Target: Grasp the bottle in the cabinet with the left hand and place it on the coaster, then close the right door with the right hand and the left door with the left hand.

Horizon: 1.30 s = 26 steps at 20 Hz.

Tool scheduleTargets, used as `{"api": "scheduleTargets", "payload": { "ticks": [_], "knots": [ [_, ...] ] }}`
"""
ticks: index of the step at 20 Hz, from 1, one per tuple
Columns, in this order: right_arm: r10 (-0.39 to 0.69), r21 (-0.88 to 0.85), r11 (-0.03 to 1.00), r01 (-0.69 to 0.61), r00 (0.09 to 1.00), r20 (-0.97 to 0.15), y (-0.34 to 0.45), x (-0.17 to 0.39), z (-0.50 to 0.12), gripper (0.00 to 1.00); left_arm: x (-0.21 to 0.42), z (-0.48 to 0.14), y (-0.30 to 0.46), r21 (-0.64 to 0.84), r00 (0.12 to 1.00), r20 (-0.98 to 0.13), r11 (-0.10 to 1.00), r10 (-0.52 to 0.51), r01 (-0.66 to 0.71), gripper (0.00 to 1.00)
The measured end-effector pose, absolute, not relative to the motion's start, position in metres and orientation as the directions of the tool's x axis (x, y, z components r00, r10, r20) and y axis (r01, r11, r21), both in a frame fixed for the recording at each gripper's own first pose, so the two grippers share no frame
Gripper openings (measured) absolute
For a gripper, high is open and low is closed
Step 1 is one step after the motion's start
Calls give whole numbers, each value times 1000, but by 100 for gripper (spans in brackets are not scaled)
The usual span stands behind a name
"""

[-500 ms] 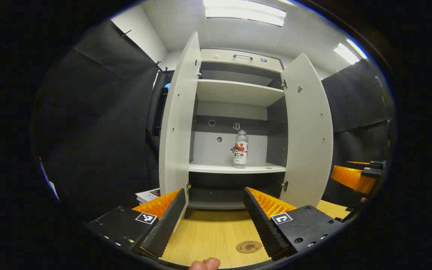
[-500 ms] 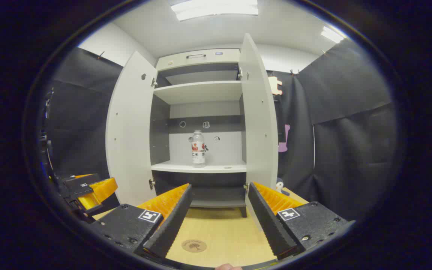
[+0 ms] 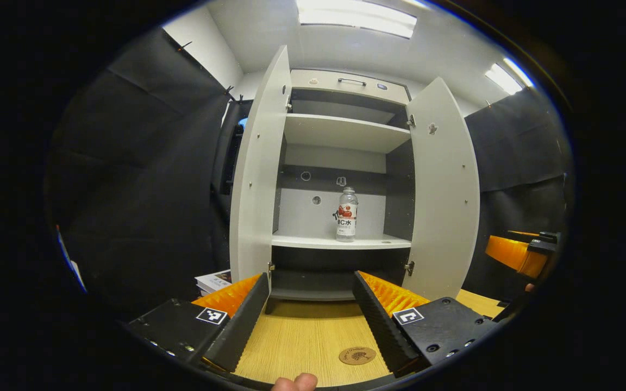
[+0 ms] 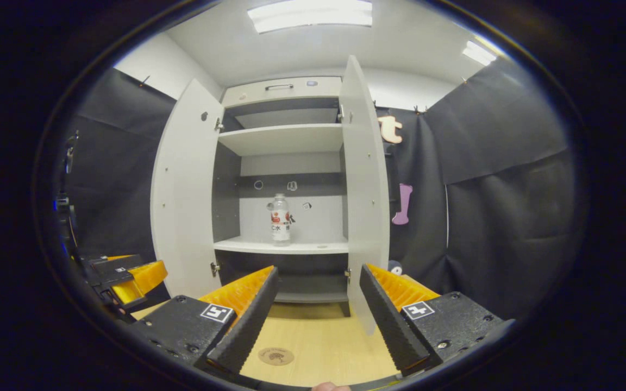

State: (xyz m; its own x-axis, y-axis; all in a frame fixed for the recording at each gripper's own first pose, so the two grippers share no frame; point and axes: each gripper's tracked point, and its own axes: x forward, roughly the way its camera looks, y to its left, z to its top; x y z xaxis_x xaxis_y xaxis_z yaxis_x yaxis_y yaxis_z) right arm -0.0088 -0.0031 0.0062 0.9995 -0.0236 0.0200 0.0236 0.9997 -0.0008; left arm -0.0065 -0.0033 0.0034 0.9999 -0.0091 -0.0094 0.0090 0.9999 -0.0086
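A clear bottle (image 3: 346, 215) (image 4: 280, 219) with a red-and-white label stands upright on the middle shelf (image 3: 340, 242) of a white cabinet. Both cabinet doors stand wide: the left door (image 3: 256, 179) (image 4: 182, 190) and the right door (image 3: 443, 190) (image 4: 366, 184). A round brown coaster (image 3: 357, 355) (image 4: 275, 356) lies on the wooden table in front of the cabinet. My left gripper (image 3: 309, 290) is open, well short of the cabinet, with nothing between its fingers. My right gripper (image 4: 318, 282) is open too and holds nothing. The left gripper (image 4: 128, 274) also appears in the right gripper view, and the right gripper (image 3: 519, 252) in the left gripper view.
The wooden table (image 3: 302, 336) runs from my fingers to the cabinet's foot. A stack of books (image 3: 213, 281) lies left of the left door. The upper shelf (image 3: 345, 133) is bare. A fingertip (image 3: 296, 383) shows at the bottom edge. Black cloth walls flank the cabinet.
Both views have drawn back slightly: the cabinet and bottle look a little smaller and the coaster sits a bit higher or farther. Both grippers stay open.
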Motion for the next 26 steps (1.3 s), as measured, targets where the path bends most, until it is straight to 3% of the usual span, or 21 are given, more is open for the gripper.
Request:
{"api": "scheduleTargets", "payload": {
  "ticks": [2, 3, 4, 5, 6, 7, 8, 9, 11, 12, 13, 15, 16, 17, 18, 19, 22, 26],
  "knots": [
    [-25, -8, 1000, 25, 1000, 19, -3, -10, 5, 98, -7, 4, -1, -9, 1000, -6, 1000, -3, 3, 95],
    [-24, -11, 1000, 25, 999, 20, -3, -11, 5, 98, -8, 5, -1, -8, 1000, -5, 1000, -1, 1, 99],
    [-24, -12, 1000, 24, 1000, 20, -3, -12, 5, 98, -8, 6, -1, -7, 1000, -5, 1000, 0, 0, 95],
    [-23, -11, 1000, 23, 1000, 20, -2, -12, 4, 93, -8, 6, -1, -6, 1000, -6, 1000, 0, 0, 99],
    [-22, -9, 1000, 22, 1000, 19, -2, -13, 5, 98, -8, 6, -1, -5, 1000, -5, 1000, 1, -1, 99],
    [-22, -9, 1000, 22, 1000, 17, -1, -11, 4, 93, -9, 7, 0, -6, 1000, -4, 1000, 1, -1, 95],
    [-21, -9, 1000, 21, 1000, 18, 0, -11, 5, 93, -9, 7, 0, -5, 1000, -3, 1000, 1, -1, 99],
    [-20, -10, 1000, 20, 1000, 19, 1, -12, 4, 98, -9, 8, 0, -5, 1000, 0, 1000, 1, -1, 90],
    [-21, -11, 1000, 22, 1000, 23, 1, -13, 5, 98, -10, 10, 1, 0, 1000, 5, 1000, 2, -2, 99],
    [-21, -11, 1000, 21, 999, 25, 2, -13, 6, 98, -10, 10, 1, 1, 1000, 6, 1000, 2, -2, 99],
    [-21, -11, 1000, 21, 999, 26, 2, -13, 6, 93, -10, 10, 2, 2, 1000, 8, 1000, 4, -4, 95],
    [-21, -12, 1000, 21, 999, 27, 2, -13, 6, 98, -9, 13, 4, 1, 1000, 19, 1000, 11, -11, 90],
    [-21, -12, 1000, 21, 999, 27, 2, -12, 7, 98, -8, 16, 4, -1, 1000, 28, 1000, 12, -12, 95],
    [-20, -12, 1000, 20, 999, 26, 2, -12, 6, 93, -7, 19, 3, -2, 999, 34, 1000, 6, -6, 95],
    [-19, -11, 1000, 19, 1000, 24, 3, -11, 6, 98, -4, 20, 0, -2, 999, 36, 1000, -7, 7, 99],
    [-16, -11, 1000, 17, 1000, 24, 4, -11, 6, 98, -1, 22, -3, 1, 999, 36, 1000, -18, 17, 95],
    [-14, -12, 1000, 14, 999, 33, 5, -12, 9, 98, 18, 29, -13, 2, 997, 38, 998, -62, 62, 99],
    [-24, -19, 1000, 25, 999, 41, 1, -14, 13, 98, 66, 37, -39, -66, 986, 22, 984, -163, 164, 95]
  ]
}}
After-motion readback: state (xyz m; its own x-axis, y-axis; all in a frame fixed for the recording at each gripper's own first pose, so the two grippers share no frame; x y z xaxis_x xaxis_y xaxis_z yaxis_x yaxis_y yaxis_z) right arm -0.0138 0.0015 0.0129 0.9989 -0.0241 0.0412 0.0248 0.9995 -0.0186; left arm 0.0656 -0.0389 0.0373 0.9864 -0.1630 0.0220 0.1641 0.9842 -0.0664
